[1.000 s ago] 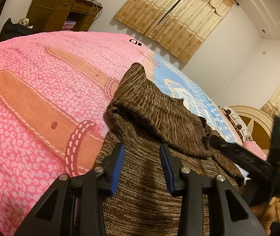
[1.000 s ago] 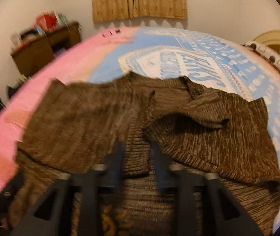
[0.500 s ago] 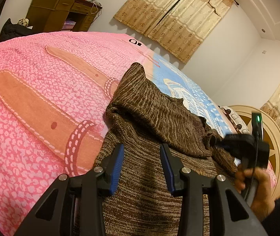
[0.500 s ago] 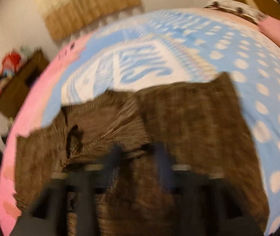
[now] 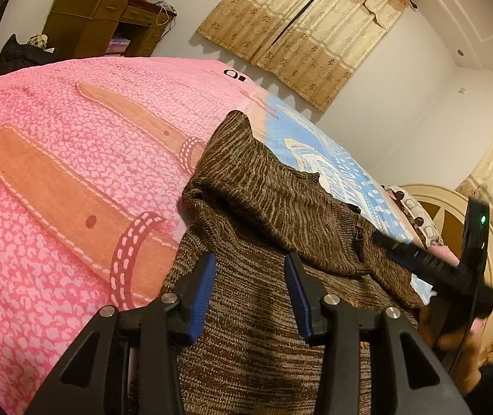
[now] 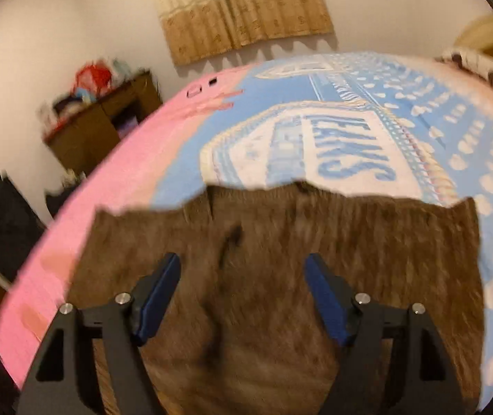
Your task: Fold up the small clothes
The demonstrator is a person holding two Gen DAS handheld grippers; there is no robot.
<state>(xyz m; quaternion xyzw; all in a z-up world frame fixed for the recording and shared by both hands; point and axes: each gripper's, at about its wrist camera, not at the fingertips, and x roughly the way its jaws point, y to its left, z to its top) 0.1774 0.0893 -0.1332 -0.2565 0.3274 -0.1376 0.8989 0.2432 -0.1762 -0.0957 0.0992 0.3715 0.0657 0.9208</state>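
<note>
The left gripper (image 5: 249,290) hovers low over the near part of the brown knit sweater (image 5: 274,214), its blue pads (image 5: 204,287) parted with nothing between them; the right gripper (image 6: 243,297) stands wider apart and empty above the far half. To fold well, I judge each gripper should close on 1 clean edge of fabric (not a bunched layer) and both should lift together, so the fold line stays straight. The sweater lies on the bedspread (image 5: 56,138), straddling its pink and blue halves; 1 panel is already turned over the body, leaving a rumpled ridge. The right wrist view is blurred, so its finer creases cannot be read.
</note>
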